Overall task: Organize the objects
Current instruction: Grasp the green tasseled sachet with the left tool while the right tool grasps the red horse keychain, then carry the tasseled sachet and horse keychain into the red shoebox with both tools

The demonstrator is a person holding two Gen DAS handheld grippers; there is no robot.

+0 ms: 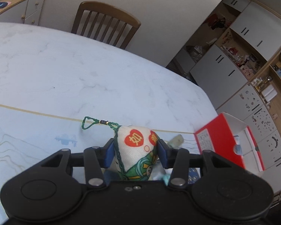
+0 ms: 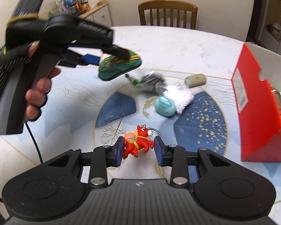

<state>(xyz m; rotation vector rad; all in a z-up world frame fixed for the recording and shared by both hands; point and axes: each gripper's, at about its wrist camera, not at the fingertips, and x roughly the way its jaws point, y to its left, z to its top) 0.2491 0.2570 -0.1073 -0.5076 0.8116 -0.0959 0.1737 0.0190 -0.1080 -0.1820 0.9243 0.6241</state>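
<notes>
- The left claw (image 1: 136, 151) is seen clamped on a cloth sachet (image 1: 138, 150), low in the middle of the left wrist view; both blue pads press its sides.
- A green cord loop (image 1: 88, 122) is seen trailing from the sachet's top toward the left.
- In the right wrist view the same sachet (image 2: 119, 66) is shown held above the bench (image 2: 178, 43), upper left of centre, with a gloved hand (image 2: 35, 86) wrapped round the left claw's handle.
- The right claw (image 2: 139, 151) is seen partly apart, bracketing a red toy (image 2: 138, 140) low at centre; the left pad touches the toy, while contact at the right pad cannot be told.
- A teal pod (image 2: 164, 106), a white fluffy piece (image 2: 179, 96), a blurred grey-green item (image 2: 148, 82) and a beige block (image 2: 194, 80) are found lying near one another above the toy.
- A red box (image 2: 256, 116) is seen at the right edge, open-topped.
- A chair (image 2: 167, 15) is set behind the bench, at top centre.
</notes>
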